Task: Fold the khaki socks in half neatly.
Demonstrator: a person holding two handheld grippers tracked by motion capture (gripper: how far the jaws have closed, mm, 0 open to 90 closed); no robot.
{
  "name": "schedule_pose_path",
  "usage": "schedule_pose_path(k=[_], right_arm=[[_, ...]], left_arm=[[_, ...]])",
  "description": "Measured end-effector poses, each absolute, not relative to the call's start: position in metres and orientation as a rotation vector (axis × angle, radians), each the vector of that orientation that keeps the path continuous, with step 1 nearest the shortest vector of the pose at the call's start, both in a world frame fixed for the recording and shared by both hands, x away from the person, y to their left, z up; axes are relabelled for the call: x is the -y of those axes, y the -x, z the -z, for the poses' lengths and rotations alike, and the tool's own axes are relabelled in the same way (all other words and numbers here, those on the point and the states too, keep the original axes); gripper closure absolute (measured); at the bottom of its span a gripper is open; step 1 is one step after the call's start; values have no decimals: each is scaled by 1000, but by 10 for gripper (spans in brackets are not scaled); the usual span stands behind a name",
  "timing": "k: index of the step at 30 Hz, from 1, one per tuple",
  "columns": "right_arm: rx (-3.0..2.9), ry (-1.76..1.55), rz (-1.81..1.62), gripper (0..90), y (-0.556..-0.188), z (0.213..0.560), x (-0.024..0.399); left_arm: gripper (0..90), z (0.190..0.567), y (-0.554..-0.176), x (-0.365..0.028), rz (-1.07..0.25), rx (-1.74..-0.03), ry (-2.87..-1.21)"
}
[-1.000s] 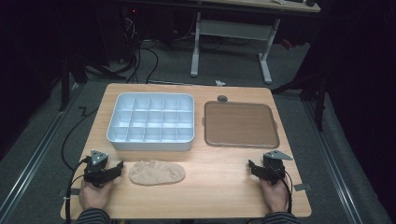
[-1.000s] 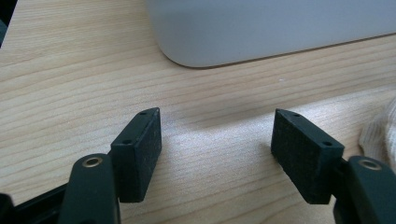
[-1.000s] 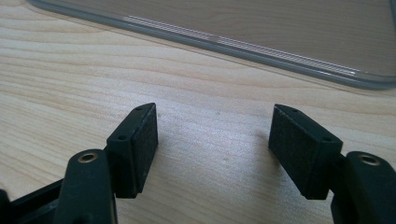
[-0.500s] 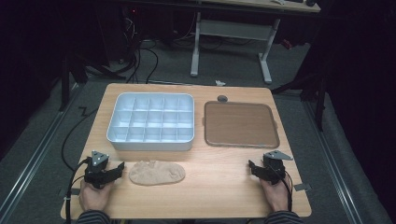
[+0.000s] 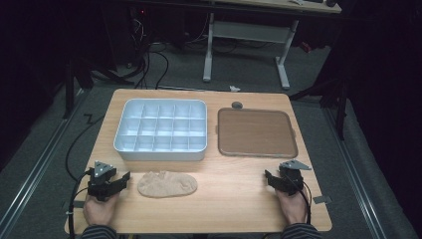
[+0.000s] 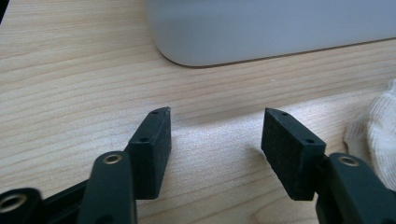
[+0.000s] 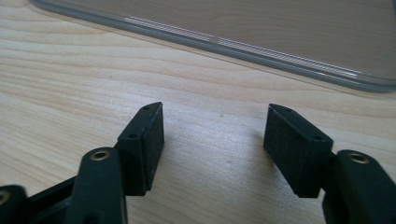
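A beige knitted cloth (image 5: 167, 183) lies flat near the table's front edge, and its white ribbed edge (image 6: 376, 135) shows at the right of the left gripper view. My left gripper (image 5: 122, 180) (image 6: 215, 114) rests on the wood just left of the cloth and points toward it. Its jaws have just been closing a little but still stand wide apart over bare wood. My right gripper (image 5: 268, 178) (image 7: 215, 109) rests at the front right, open, with bare table between its pads.
A white tray with several compartments (image 5: 160, 155) (image 6: 261, 28) stands at the back left. A flat brown tray (image 5: 258, 154) with a grey rim (image 7: 233, 44) lies at the back right. A small grey object (image 5: 237, 105) sits behind it. The wooden table (image 5: 234, 199) ends close to both hands.
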State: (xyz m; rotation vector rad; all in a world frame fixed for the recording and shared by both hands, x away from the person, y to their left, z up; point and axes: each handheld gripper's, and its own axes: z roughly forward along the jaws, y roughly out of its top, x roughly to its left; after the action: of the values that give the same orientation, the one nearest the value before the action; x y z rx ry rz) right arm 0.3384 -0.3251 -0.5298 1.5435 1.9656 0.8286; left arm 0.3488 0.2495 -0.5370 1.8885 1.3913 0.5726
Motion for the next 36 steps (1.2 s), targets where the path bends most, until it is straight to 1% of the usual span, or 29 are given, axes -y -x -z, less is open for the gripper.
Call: schedule_pose_path(k=[3, 4, 5, 6, 11, 14, 15, 17, 22, 23, 25, 26, 27, 29, 31, 32, 33, 35, 36], right_arm=[[-1978, -1536, -832, 431, -338, 529, 325], [-1977, -1532, -831, 464, -338, 529, 326], [-1977, -1532, -831, 464, -338, 529, 326], [-1976, -1532, -829, 490, -338, 529, 326], [-1979, -1521, -824, 533, -335, 528, 322], [-1967, -1450, -794, 546, -326, 523, 310], [-1967, -1450, -794, 546, -326, 523, 310], [-1977, -1438, -848, 558, -320, 518, 304], [-1994, -1432, -911, 558, -316, 512, 293], [-2012, -1406, -936, 559, -312, 508, 282], [-2026, -1388, -945, 559, -310, 505, 276], [-2073, -1342, -971, 559, -307, 501, 262], [-2073, -1342, -971, 559, -307, 501, 262], [-2154, -1272, -992, 562, -305, 497, 237], [-2178, -1259, -1007, 564, -305, 497, 229], [-2230, -1221, -1025, 564, -308, 497, 212], [-2230, -1221, -1025, 564, -308, 497, 212], [-2276, -1164, -1001, 564, -311, 499, 193], [-2318, -1119, -1007, 564, -316, 499, 174]], left_arm=[[450, 537, -347, -249, -557, -1365, -1889], [457, 536, -346, -250, -532, -1343, -1884], [458, 536, -346, -250, -532, -1343, -1884], [458, 536, -345, -250, -504, -1344, -1874], [465, 532, -342, -252, -433, -1317, -1840], [476, 519, -333, -242, -414, -1242, -1844], [476, 519, -333, -242, -414, -1242, -1844], [475, 512, -331, -229, -400, -1202, -1880], [483, 514, -333, -218, -386, -1208, -1931], [489, 516, -334, -216, -370, -1222, -1944], [490, 517, -334, -215, -366, -1228, -1951], [493, 518, -333, -214, -363, -1232, -1956], [493, 520, -333, -213, -360, -1237, -1963], [499, 523, -333, -210, -353, -1240, -1967], [501, 524, -333, -207, -352, -1242, -1972], [497, 524, -333, -205, -353, -1245, -1976], [497, 523, -333, -203, -365, -1246, -1986], [491, 521, -333, -200, -394, -1244, -2004], [489, 520, -333, -199, -400, -1249, -1999]])
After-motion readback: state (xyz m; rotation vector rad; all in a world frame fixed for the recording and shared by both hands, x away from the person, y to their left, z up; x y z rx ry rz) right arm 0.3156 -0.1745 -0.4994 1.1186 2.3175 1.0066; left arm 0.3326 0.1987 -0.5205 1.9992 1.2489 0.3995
